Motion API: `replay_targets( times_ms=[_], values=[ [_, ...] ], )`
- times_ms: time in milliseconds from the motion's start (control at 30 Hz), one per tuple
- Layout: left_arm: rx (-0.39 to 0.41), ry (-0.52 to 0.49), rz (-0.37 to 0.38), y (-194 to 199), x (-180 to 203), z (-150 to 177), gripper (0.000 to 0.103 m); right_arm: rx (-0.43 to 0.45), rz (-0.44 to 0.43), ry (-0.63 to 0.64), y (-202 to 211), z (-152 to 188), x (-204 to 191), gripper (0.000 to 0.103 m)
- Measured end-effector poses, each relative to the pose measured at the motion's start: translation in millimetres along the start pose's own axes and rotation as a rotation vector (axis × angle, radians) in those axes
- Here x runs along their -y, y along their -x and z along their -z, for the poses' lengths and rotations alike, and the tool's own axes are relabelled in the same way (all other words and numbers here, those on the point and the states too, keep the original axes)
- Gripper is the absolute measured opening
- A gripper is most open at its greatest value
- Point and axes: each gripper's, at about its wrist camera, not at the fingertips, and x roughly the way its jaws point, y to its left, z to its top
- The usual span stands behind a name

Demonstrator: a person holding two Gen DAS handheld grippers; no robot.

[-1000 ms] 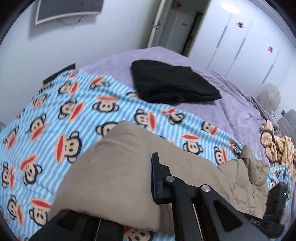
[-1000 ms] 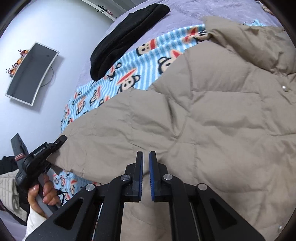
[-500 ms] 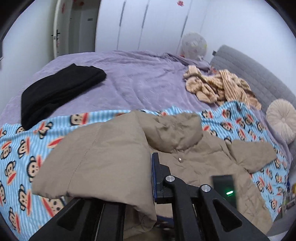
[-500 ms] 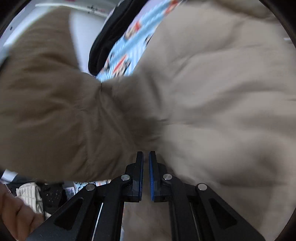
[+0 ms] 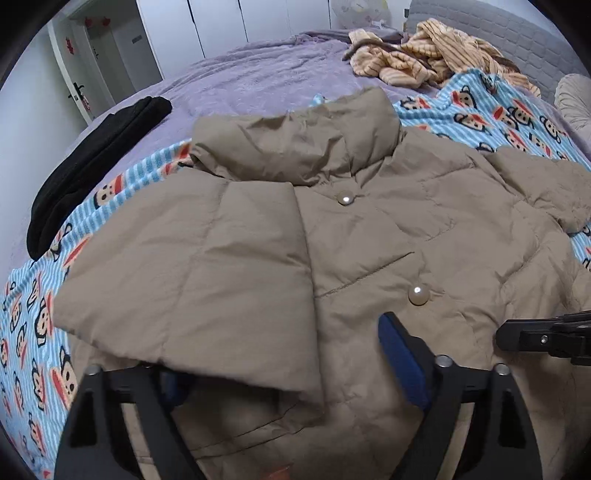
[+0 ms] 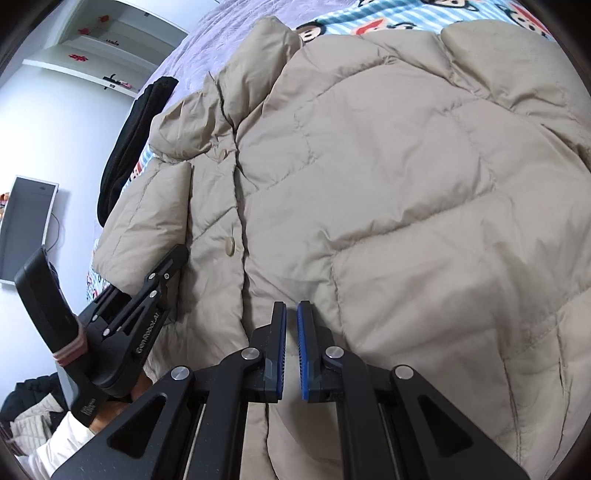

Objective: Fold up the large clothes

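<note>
A beige puffer jacket (image 5: 406, 229) (image 6: 388, 166) lies front up on the monkey-print blanket (image 5: 29, 332). One sleeve (image 5: 207, 266) (image 6: 147, 206) is folded across the jacket's front. My left gripper (image 5: 277, 350) (image 6: 155, 280) sits at the sleeve's cuff with its jaws opening wide. The cuff lies loose between them and covers the left finger; the pads do not press on it. My right gripper (image 6: 291, 332) (image 5: 546, 338) hovers over the jacket's lower front, just right of the button line. It is shut with nothing between its fingers.
A folded black garment (image 5: 92, 166) (image 6: 129, 147) lies on the purple bedspread (image 5: 258, 77) beyond the blanket. A crumpled tan striped garment (image 5: 424, 55) sits near the grey headboard (image 5: 498, 26). A screen (image 6: 26, 221) hangs on the wall.
My left gripper swung the sleeve across onto the jacket's front and opened, letting the cuff go. My right gripper travelled over the jacket and stayed shut.
</note>
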Motion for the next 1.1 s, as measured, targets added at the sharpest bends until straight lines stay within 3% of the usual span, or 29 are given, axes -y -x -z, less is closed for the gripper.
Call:
replay_targets(
  times_ms=[100, 200, 233, 267, 300, 333, 400, 533, 600, 700, 800, 833, 867, 933, 1000, 1067, 1100],
  values=[
    [0.000, 0.017, 0.005, 18.9, -13.7, -0.6, 0.090, -0.004, 0.014, 0.033, 15.1, -2.6, -14.0, 0.007],
    [0.044, 0.125, 0.018, 48.5, -46.6, 5.2, 0.090, 0.002, 0.051, 0.102, 23.6, -5.7, -31.0, 0.010],
    [0.059, 0.168, 0.015, 56.1, -60.7, 7.1, 0.090, 0.007, 0.063, 0.131, 30.1, -2.8, -35.3, 0.026],
    [0.071, 0.232, 0.006, 62.6, -79.8, 10.4, 0.090, 0.019, 0.074, 0.169, 31.8, -3.5, -45.3, 0.064],
    [0.076, 0.305, -0.008, 66.1, -99.4, 14.7, 0.090, 0.035, 0.081, 0.211, 33.9, -3.9, -57.2, 0.087],
    [0.075, 0.377, -0.034, 66.3, -119.6, 19.8, 0.090, 0.058, 0.087, 0.256, 36.0, -2.7, -70.8, 0.103],
    [0.030, 0.487, -0.074, 54.0, -155.1, 32.8, 0.090, 0.088, 0.116, 0.392, 34.3, 1.8, -106.0, 0.103],
    [-0.106, 0.660, 0.021, 8.9, -193.9, 68.9, 0.090, 0.112, 0.247, 0.642, 11.0, 20.1, -169.4, 0.103],
    [-0.135, 0.666, -0.016, -4.9, -195.6, 82.4, 0.090, 0.114, 0.298, 0.749, -8.6, 28.4, -195.8, 0.103],
    [-0.115, 0.616, -0.067, -7.6, -185.2, 86.9, 0.090, 0.127, 0.390, 0.879, -40.1, 33.8, -224.2, 0.103],
    [-0.116, 0.582, -0.076, -10.5, -182.5, 85.7, 0.090, 0.177, 0.465, 0.916, -56.8, 22.3, -236.0, 0.101],
    [-0.116, 0.587, -0.059, -10.0, -185.9, 85.7, 0.090, 0.215, 0.490, 0.899, -53.9, 14.3, -234.2, 0.089],
    [-0.113, 0.604, -0.016, -9.8, -191.2, 83.9, 0.090, 0.244, 0.496, 0.855, -46.6, 4.6, -227.6, 0.055],
    [-0.091, 0.663, 0.115, -8.1, -206.9, 79.5, 0.090, 0.245, 0.389, 0.662, -22.1, -21.8, -198.7, 0.009],
    [-0.078, 0.753, 0.278, -18.1, -227.4, 72.8, 0.090, 0.234, 0.254, 0.457, -0.5, -41.3, -158.4, 0.009],
    [-0.093, 0.879, 0.453, -43.1, -247.6, 67.2, 0.090, 0.198, 0.173, 0.310, 9.3, -49.5, -119.4, 0.009],
    [-0.096, 0.929, 0.471, -52.1, -253.0, 64.1, 0.074, 0.173, 0.133, 0.252, 9.9, -51.1, -103.9, 0.009]
  ],
)
